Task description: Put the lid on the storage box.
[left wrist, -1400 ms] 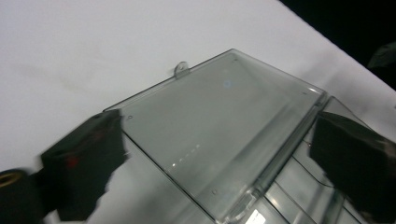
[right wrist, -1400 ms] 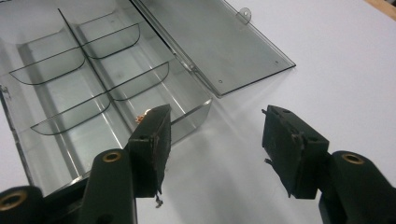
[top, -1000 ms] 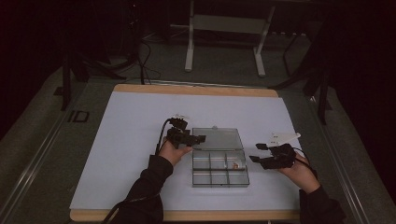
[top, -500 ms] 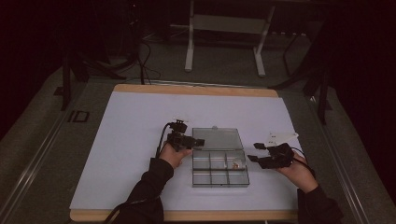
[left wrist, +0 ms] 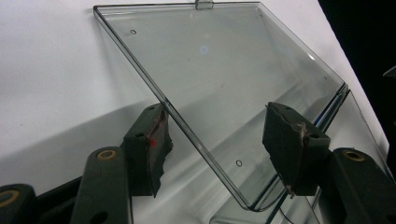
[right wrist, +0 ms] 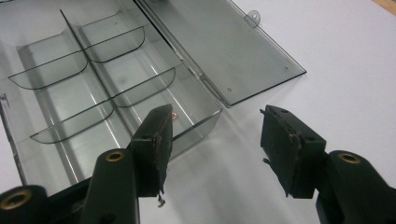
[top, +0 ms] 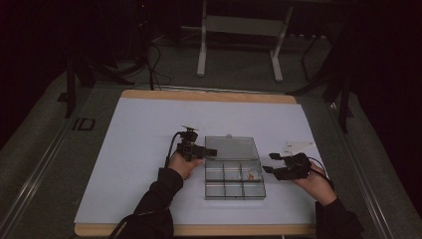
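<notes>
Black fingers (left wrist: 149, 149), brass-ringed screw holes

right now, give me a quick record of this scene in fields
work surface: white mat on a table
box: clear compartment box, open
lid: clear lid folded back flat on the mat
contents: small orange-brown item in one compartment
left hand-held gripper: at the lid's left edge, lid corner between its jaws, which have just been closing
right hand-held gripper: open, right of the box

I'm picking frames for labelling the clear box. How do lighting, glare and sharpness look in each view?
High view: dim, dark surroundings, box small. Left gripper view: bright, lid sharp, fingers cast shadows. Right gripper view: mild glare on dividers, near fingers soft.
</notes>
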